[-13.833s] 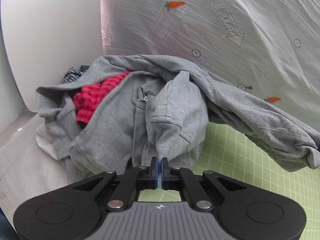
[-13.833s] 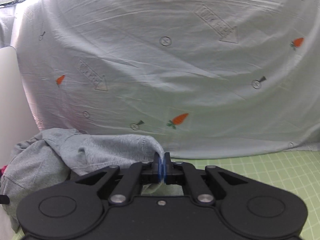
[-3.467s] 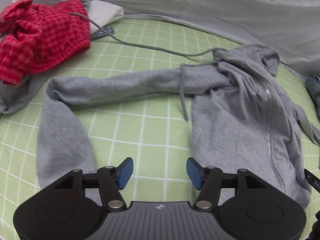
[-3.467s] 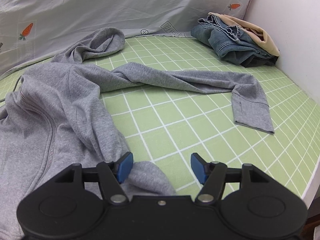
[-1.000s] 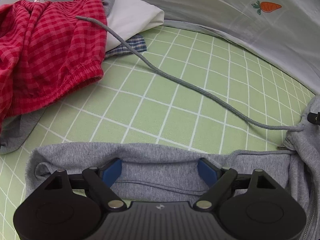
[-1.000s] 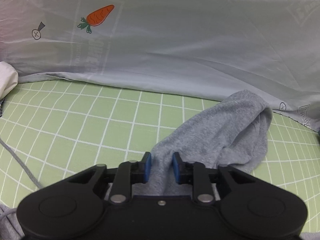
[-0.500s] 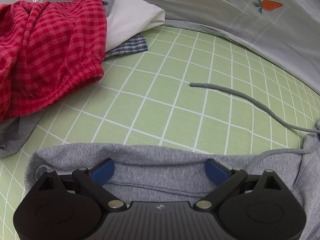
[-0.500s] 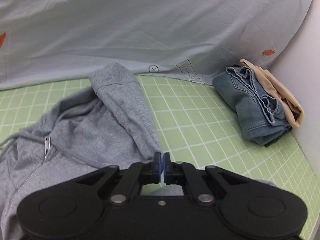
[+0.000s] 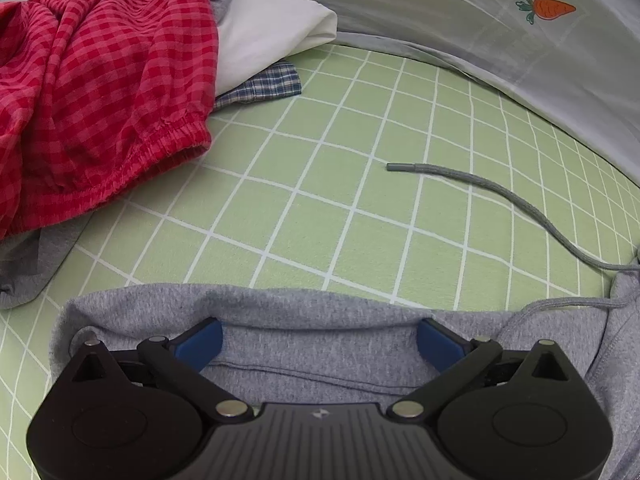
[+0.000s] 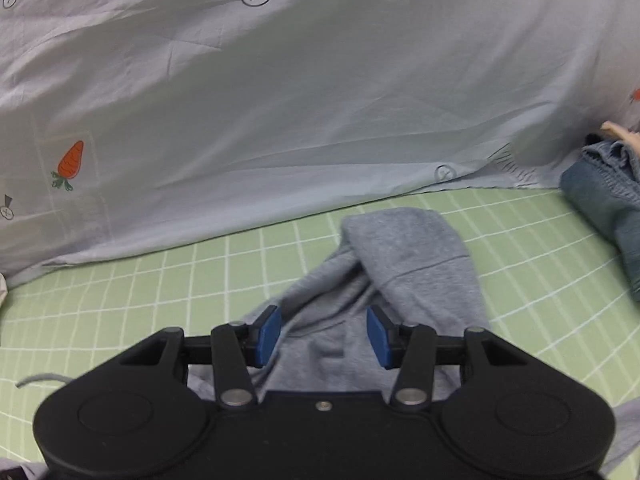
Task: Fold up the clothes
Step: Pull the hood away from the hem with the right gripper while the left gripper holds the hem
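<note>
The grey zip hoodie (image 9: 320,312) lies on the green checked mat (image 9: 320,184). In the left wrist view a folded grey sleeve edge runs across just ahead of my left gripper (image 9: 319,342). Its jaws are still opening, and the blue pads stand wide apart, touching no cloth. The hoodie's drawstring (image 9: 480,184) trails over the mat to the right. In the right wrist view the hood (image 10: 412,256) lies flat ahead of my right gripper (image 10: 323,336). Its jaws are opening too, with grey cloth under the gap and no pad pressing on it.
A red checked garment (image 9: 92,80), a white cloth (image 9: 272,36) and a blue plaid piece (image 9: 264,88) are heaped at the far left. Folded jeans (image 10: 604,208) lie at the far right. A pale carrot-print sheet (image 10: 320,100) hangs behind the mat.
My right gripper, shut on the hood a second ago, carried it sideways and has let go. The drawstring slid right, off the red pile. My left jaws spread wider.
</note>
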A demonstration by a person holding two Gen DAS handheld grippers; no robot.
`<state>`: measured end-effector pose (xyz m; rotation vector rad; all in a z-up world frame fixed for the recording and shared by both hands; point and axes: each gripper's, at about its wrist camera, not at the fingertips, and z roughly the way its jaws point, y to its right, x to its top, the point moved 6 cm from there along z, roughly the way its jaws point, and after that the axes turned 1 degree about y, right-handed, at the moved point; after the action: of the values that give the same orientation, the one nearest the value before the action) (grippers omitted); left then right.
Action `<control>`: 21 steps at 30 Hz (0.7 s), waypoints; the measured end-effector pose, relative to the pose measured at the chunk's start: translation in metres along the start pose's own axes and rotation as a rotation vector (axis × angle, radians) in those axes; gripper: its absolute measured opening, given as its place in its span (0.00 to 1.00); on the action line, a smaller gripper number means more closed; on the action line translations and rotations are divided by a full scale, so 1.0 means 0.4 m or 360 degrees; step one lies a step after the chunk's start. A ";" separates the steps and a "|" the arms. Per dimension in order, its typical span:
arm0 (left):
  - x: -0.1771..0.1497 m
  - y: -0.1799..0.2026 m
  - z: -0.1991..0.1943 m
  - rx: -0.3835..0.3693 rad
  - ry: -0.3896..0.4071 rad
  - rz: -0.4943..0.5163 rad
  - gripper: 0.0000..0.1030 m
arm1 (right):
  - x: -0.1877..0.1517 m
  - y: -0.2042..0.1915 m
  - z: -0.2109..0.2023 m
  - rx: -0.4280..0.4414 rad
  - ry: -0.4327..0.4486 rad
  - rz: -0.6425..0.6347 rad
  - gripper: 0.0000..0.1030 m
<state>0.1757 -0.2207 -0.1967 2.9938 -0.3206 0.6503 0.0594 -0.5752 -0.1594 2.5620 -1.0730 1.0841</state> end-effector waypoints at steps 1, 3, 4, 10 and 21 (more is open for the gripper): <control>0.000 -0.001 0.001 -0.0001 -0.0002 -0.0001 1.00 | -0.002 -0.015 0.026 0.0001 -0.0032 -0.0011 0.47; 0.000 -0.002 0.001 -0.0002 -0.0002 -0.0001 1.00 | -0.008 -0.043 0.070 -0.0027 -0.0083 -0.0046 0.47; -0.001 -0.002 0.000 -0.0002 0.0000 -0.0001 1.00 | -0.013 -0.053 0.088 -0.0034 -0.0113 -0.0051 0.46; -0.002 -0.002 -0.001 0.0001 0.0000 -0.0011 1.00 | -0.044 -0.077 0.128 -0.0032 -0.0182 -0.0070 0.27; 0.001 -0.004 0.000 0.0013 0.0003 -0.0039 1.00 | -0.096 -0.275 0.106 0.0344 -0.0258 -0.0293 0.14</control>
<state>0.1764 -0.2191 -0.1965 2.9993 -0.2816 0.6541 0.1386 -0.4904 -0.2026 2.8934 -0.7678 1.0105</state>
